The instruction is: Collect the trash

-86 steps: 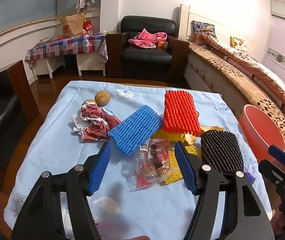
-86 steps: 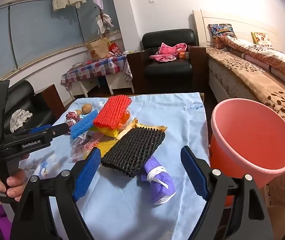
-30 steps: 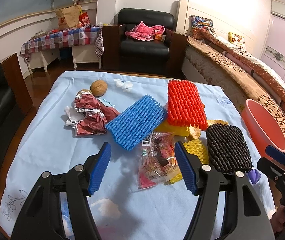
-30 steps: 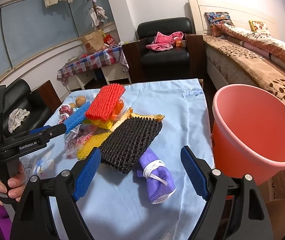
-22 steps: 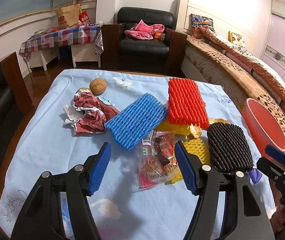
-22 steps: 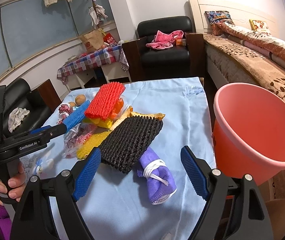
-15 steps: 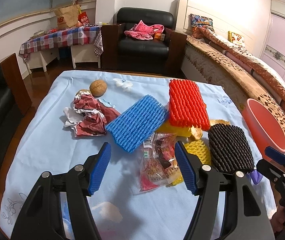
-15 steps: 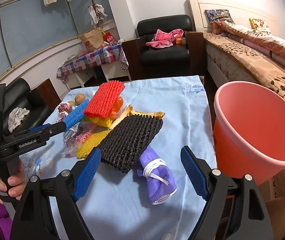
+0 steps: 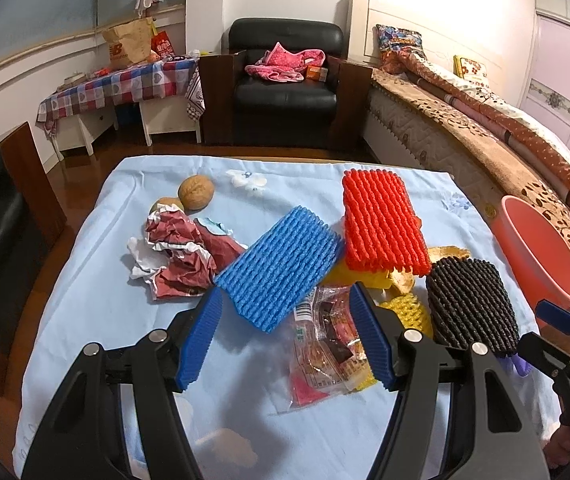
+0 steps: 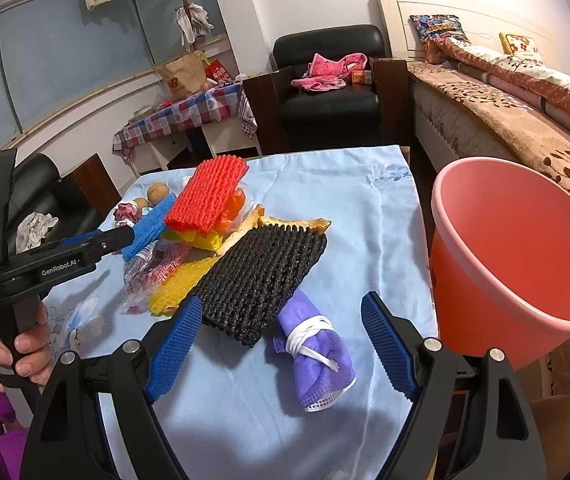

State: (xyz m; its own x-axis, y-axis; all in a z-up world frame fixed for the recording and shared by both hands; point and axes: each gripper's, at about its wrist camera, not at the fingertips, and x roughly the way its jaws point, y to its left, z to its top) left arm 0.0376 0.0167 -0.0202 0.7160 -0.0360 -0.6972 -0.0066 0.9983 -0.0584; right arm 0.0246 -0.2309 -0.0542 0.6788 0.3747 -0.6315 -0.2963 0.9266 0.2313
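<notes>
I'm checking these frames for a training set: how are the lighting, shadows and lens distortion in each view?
Left wrist view: strong fisheye bends the bed and walls, corners vignette black, and the open left gripper throws a soft shadow on the cloth; sharp focus. Right wrist view: same curvature, bucket evenly lit without glare, and a shadow lies under the open right gripper.
</notes>
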